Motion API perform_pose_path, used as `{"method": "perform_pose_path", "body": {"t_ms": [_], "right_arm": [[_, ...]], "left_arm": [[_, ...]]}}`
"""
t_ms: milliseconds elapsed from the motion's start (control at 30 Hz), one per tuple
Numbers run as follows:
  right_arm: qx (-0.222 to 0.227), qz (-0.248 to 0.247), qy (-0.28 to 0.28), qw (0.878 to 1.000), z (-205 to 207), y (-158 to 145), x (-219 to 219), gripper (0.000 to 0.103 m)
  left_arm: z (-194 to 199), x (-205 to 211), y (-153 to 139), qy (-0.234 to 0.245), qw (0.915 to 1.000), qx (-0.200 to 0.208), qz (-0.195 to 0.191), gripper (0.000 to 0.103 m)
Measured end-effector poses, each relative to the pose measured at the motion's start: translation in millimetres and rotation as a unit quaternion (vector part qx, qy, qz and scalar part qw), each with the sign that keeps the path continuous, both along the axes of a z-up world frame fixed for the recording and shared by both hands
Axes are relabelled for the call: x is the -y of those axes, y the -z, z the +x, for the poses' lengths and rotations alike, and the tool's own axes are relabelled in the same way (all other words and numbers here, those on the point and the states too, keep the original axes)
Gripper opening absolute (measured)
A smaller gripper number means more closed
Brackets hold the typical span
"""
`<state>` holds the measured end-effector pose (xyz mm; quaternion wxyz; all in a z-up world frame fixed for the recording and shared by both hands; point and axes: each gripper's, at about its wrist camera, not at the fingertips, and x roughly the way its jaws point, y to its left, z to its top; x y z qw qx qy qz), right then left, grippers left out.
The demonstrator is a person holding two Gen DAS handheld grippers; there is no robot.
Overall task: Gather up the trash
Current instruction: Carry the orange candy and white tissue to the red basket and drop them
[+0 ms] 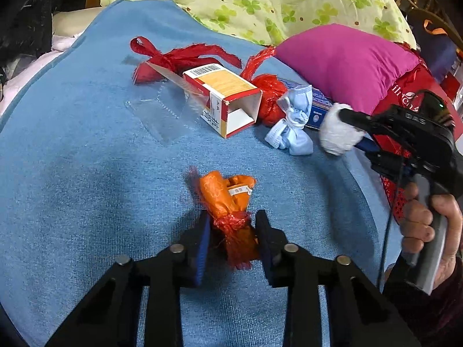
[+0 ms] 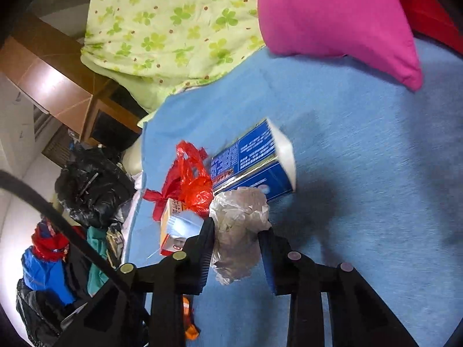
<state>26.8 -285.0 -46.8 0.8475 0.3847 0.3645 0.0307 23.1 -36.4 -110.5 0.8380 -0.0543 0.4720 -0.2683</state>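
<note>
My left gripper [image 1: 233, 225] is shut on an orange wrapper bundle [image 1: 228, 199] tied with red netting, held just above the blue blanket [image 1: 86, 173]. My right gripper [image 2: 238, 231] is shut on a crumpled white tissue wad [image 2: 237, 228]; it also shows in the left wrist view [image 1: 338, 130]. On the blanket lie an open red-and-white carton [image 1: 225, 98], a red plastic bag [image 1: 269, 92], a knotted light-blue mask [image 1: 295, 121], a clear plastic tray [image 1: 156, 115] and a blue box [image 2: 251, 159].
A magenta pillow [image 1: 347, 63] lies at the right and a green clover-print quilt [image 1: 260, 0] behind. A red bag [image 1: 411, 98] sits at the far right. Black bags and clothes [image 2: 86, 188] are piled beside the bed.
</note>
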Motion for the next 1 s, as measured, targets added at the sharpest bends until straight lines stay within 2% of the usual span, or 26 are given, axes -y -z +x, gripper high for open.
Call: {"method": "perform_pose_path", "body": {"t_ms": [200, 367, 533, 767, 900, 1000], "right_arm": [[0.035, -0.010, 0.004, 0.999, -28.4, -17.8, 17.3, 0.033], [0.071, -0.057, 0.008, 0.996, -54.6, -40.1, 24.0, 0.033], [0.122, -0.119, 0.002, 0.985, -84.9, -67.2, 23.6, 0.033], [0.168, -0.172, -0.003, 0.971, -114.7, -90.3, 24.7, 0.033], [0.186, -0.168, 0.013, 0.968, -129.5, -100.4, 38.1, 0.033], [0.198, -0.164, 0.032, 0.966, -143.2, -106.7, 53.4, 0.033]], "left_arm": [[-9.1, 12.5, -5.1, 0.020, 0.9993, 0.029, 0.014, 0.027], [-19.3, 24.6, -17.6, 0.026, 0.9961, 0.079, 0.029, 0.027], [-36.6, 36.3, -33.4, 0.034, 0.9912, 0.122, 0.038, 0.027], [-57.7, 73.3, -61.7, 0.054, 0.9866, 0.146, 0.048, 0.027], [-72.0, 106.9, -83.5, 0.075, 0.9756, 0.190, 0.081, 0.027], [-80.7, 128.1, -99.6, 0.087, 0.9689, 0.213, 0.090, 0.027]]}}
